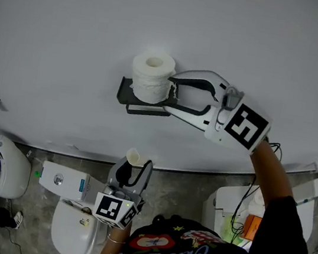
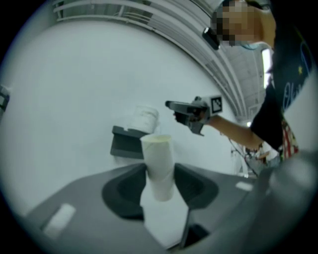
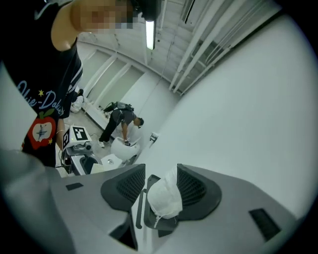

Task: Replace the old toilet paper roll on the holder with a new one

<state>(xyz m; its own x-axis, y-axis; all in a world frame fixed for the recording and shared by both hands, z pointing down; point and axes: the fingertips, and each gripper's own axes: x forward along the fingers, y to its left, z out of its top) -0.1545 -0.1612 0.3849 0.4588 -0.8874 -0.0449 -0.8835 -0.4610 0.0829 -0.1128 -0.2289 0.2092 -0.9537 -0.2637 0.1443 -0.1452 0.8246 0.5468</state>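
Found new toilet paper roll [image 1: 152, 77] standing on end on holder [image 1: 127, 93]: roll white, soft, cylindrical, hollow core facing up; holder black, flat-edged, fixed to matte white wall [image 1: 75, 14].

Right gripper [image 1: 170, 92]: glossy white curved fingers spread wide, tips just beside roll's right flank, not clamping it.

Left gripper [image 1: 136, 170]: held low, closed on old cardboard tube [image 1: 133, 157], pale, smooth, upright.

Only in left gripper view: loose white sheet [image 2: 166, 218] below tube's lower end, between dark pads.

Only in right gripper view: crinkled surface of roll framed between ribbed dark pads; farther back, another person [image 3: 119, 124] bent over second toilet [image 3: 124, 149].

Only in head view: white toilet [image 1: 73, 232] directly below left gripper, grey speckled floor [image 1: 186, 184], wall base curving across frame.
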